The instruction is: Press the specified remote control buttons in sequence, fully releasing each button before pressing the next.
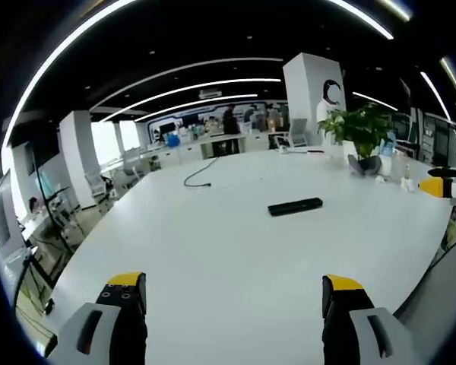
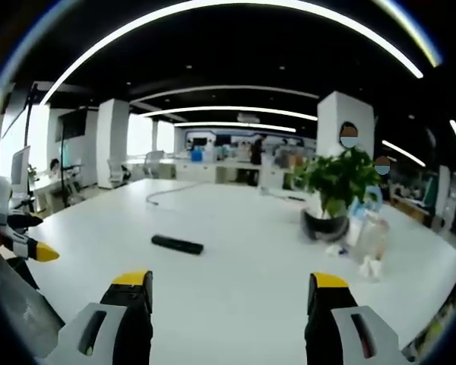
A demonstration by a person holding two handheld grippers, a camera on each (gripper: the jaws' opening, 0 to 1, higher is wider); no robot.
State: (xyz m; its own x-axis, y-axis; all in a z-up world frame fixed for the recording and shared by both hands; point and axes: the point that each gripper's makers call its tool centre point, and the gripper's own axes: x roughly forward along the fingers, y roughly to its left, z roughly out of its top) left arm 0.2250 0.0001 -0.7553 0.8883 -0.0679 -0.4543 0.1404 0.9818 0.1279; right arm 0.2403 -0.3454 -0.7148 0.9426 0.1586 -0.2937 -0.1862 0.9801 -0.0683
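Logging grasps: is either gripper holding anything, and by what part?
Nothing held: left gripper and right gripper are open; the remote lies untouched.

A remote control [image 1: 295,206] lies mid-table [image 1: 213,258] — a potted plant [image 1: 359,137] behind it, a cable [image 1: 200,173] farther back.

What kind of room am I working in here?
Most likely an open-plan office: a big white table holding a black remote, a potted plant, rows of desks behind, and long ceiling light strips.
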